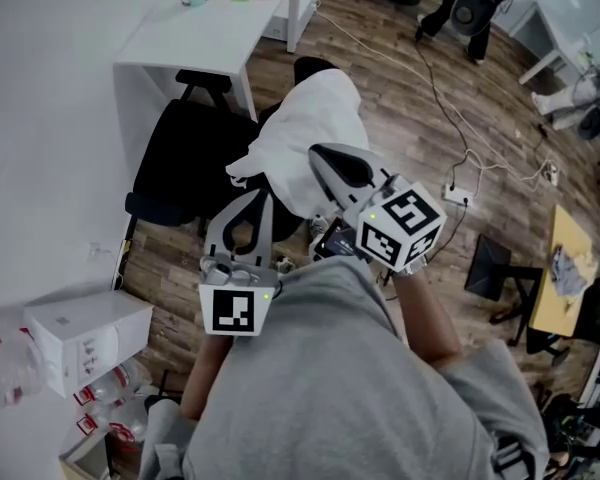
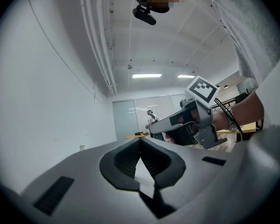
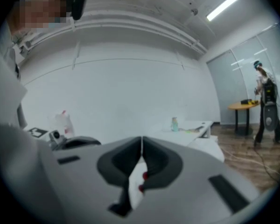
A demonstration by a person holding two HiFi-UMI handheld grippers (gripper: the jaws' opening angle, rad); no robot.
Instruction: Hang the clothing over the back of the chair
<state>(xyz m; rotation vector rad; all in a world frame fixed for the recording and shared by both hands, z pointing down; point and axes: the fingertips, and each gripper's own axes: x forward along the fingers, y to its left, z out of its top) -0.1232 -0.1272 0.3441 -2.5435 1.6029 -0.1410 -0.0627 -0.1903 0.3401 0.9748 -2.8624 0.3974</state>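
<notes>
1. The white clothing [image 1: 315, 118] hangs bunched between your two claws, above the black chair [image 1: 180, 163] and over its right side. The white tabletop [image 1: 210, 18] stands at far left.
2. Your left claw [image 1: 260, 198] is clamped tight on one fold of the clothing. Your right claw [image 1: 317, 155], a little farther off, is clamped tight on another fold, one with small red marks.
3. This looks like the carry: the clothing is lifted but not yet draped.
4. Draw the claws apart before you lower, so the bunch opens into a flat span instead of landing as a wad.
5. The clothing hides part of the chair from above, so find the top edge of the chair's back first.
6. Lay the span across that edge with roughly half falling on each side. An uneven split would likely slide off.
7. Let go only once the chair's back bears the weight.
</notes>
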